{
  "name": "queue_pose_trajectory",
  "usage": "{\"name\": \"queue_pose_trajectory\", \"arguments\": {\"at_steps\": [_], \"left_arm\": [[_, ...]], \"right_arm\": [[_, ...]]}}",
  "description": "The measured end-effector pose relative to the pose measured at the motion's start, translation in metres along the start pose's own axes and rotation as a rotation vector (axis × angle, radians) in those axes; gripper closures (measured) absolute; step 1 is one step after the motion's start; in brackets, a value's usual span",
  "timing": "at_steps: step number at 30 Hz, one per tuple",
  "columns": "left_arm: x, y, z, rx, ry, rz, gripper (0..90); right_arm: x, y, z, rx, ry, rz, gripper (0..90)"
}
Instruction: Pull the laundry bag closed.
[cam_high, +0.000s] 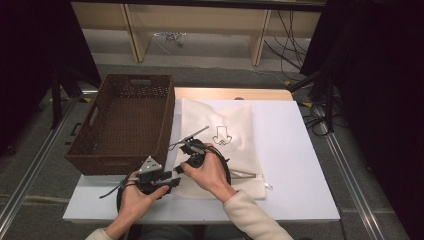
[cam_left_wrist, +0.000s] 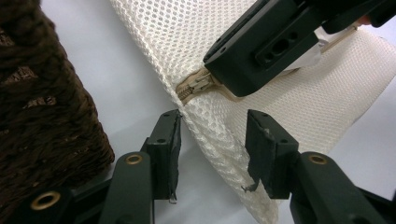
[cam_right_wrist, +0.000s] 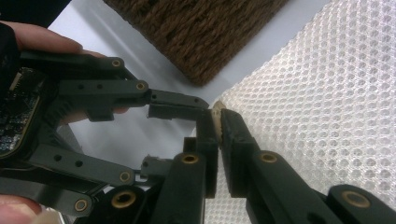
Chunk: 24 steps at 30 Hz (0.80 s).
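- Cream-white mesh fabric laundry bag (cam_high: 217, 145) lies flat on the white tabletop (cam_high: 295, 165), just right of the dark brown woven wicker basket (cam_high: 125, 122); bag's left edge sits close to the basket's right wall.
- Small black printed logo (cam_high: 220, 135) shows mid-bag, upper half.
- Both hands work the bag's near-left corner, w/ grippers almost touching each other.
- Left gripper (cam_left_wrist: 212, 140): jaws part-spread, one either side of the bag's corner edge; mesh fold runs up btwn them. Left pad sits right at the fabric, right pad has a visible gap – no firm pinch on view.
- Same gripper in the high view (cam_high: 172, 181), held low by the left hand (cam_high: 137, 200) at the table's near edge, grey three-cornered plate on top.
- Right gripper (cam_right_wrist: 218, 122): jaws pressed together on the bag's edge, a sliver of beige zipper tape caught at the tips.
- From the left gripper view, right gripper's black jaw block (cam_left_wrist: 266, 46) sits over the beige zipper end (cam_left_wrist: 196, 86) at the corner seam; can't tell if it's the pull tab or just tape that's clamped.
- Right hand (cam_high: 210, 172) rests on the bag's lower left part, cream sleeve coming in from the bottom.
- Basket corner looms beside both grippers, apart from the bag by a strip of bare table.
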<state>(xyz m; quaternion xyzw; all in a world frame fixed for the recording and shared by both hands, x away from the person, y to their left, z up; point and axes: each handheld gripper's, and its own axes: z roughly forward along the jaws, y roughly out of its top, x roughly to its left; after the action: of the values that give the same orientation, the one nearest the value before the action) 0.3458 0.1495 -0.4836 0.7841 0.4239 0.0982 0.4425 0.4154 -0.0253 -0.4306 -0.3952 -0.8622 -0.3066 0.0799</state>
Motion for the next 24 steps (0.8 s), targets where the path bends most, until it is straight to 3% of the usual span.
{"name": "queue_pose_trajectory", "arguments": {"at_steps": [5, 6, 7, 12, 13, 16, 19, 21, 22, 24], "left_arm": [[-0.0003, 0.0003, 0.0006, -0.013, 0.004, -0.009, 57.1], [-0.0005, 0.0006, 0.0014, -0.013, 0.006, -0.012, 58.1], [-0.0004, 0.0007, 0.0014, -0.012, 0.008, -0.009, 58.4], [0.0018, 0.0023, 0.0002, 0.002, 0.014, 0.005, 62.6], [0.0017, 0.0025, 0.0008, 0.001, 0.019, 0.006, 62.9], [0.0006, 0.003, 0.0038, -0.013, 0.019, -0.015, 62.7], [0.0016, 0.0041, 0.0041, 0.009, 0.025, 0.005, 62.8], [0.0021, 0.0037, 0.0047, 0.012, 0.025, 0.003, 63.3], [0.0023, 0.0031, 0.0061, 0.01, 0.023, -0.008, 63.3], [0.004, 0.0031, 0.0077, 0.016, 0.025, -0.025, 66.4]], "right_arm": [[0.0003, -0.0006, 0.0003, -0.013, -0.002, -0.001, 87.4], [-0.0006, -0.0004, 0.0006, -0.014, -0.003, -0.024, 87.4], [0.0012, -0.0007, 0.0001, -0.009, -0.005, -0.006, 87.4], [0.0037, -0.0011, -0.0007, -0.024, -0.01, -0.004, 87.4], [0.0024, -0.0004, -0.0012, -0.022, -0.012, -0.032, 87.4], [0.005, -0.0005, -0.0024, -0.02, -0.014, -0.015, 87.4], [0.006, -0.0008, -0.0027, -0.022, -0.02, -0.013, 87.4], [0.006, -0.0007, -0.003, -0.018, -0.019, -0.008, 87.4], [0.0043, -0.0005, -0.0029, -0.03, -0.017, -0.041, 87.4], [0.0047, -0.001, -0.0038, -0.03, -0.019, -0.042, 87.4]]}}
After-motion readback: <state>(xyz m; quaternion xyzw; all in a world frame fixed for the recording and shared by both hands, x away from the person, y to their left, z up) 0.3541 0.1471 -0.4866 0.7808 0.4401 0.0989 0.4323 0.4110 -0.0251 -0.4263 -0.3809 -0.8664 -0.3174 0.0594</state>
